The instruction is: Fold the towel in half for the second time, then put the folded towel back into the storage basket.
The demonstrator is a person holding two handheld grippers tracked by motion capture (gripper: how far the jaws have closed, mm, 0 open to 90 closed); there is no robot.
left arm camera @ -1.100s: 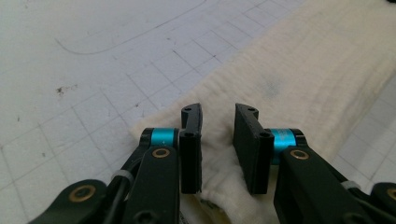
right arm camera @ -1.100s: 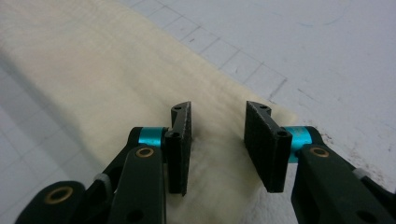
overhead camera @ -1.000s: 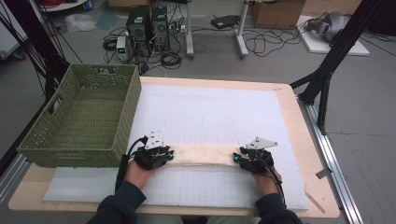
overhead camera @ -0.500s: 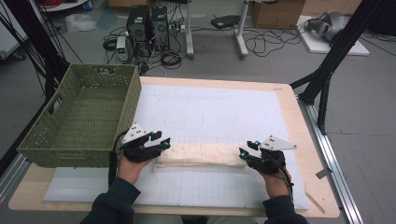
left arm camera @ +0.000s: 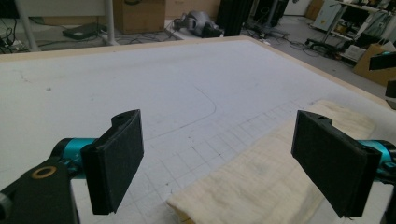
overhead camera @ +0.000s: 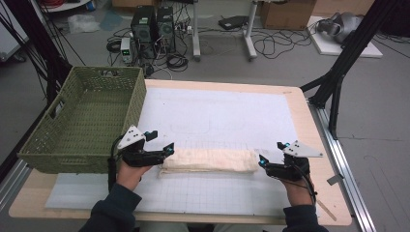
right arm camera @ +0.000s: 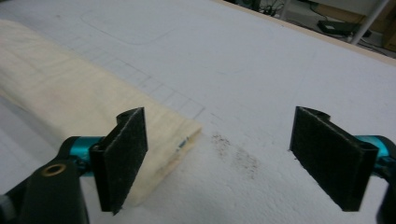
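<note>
A cream towel [overhead camera: 209, 161], folded into a long narrow band, lies flat on the white gridded mat [overhead camera: 217, 116] near the table's front. My left gripper [overhead camera: 162, 141] hovers just off the band's left end. Its jaws have just been opening and stand wide with nothing between them. In the left gripper view the towel [left arm camera: 261, 182] lies below and beyond the left gripper [left arm camera: 224, 163]. My right gripper [overhead camera: 270, 153] sits just off the right end, its jaws also just opened and empty. The right gripper view has the towel's corner [right arm camera: 70, 98] left of the right gripper [right arm camera: 226, 158].
A green woven basket [overhead camera: 140, 96] stands at the table's left, close behind my left hand. The wooden table edge [overhead camera: 314, 145] runs along the right. Black frame posts [overhead camera: 338, 82], computers and cables are on the floor beyond.
Both grippers were at the towel's ends with narrow jaws. They have opened, lifted and drawn outward, away from the ends. The towel stays flat on the mat.
</note>
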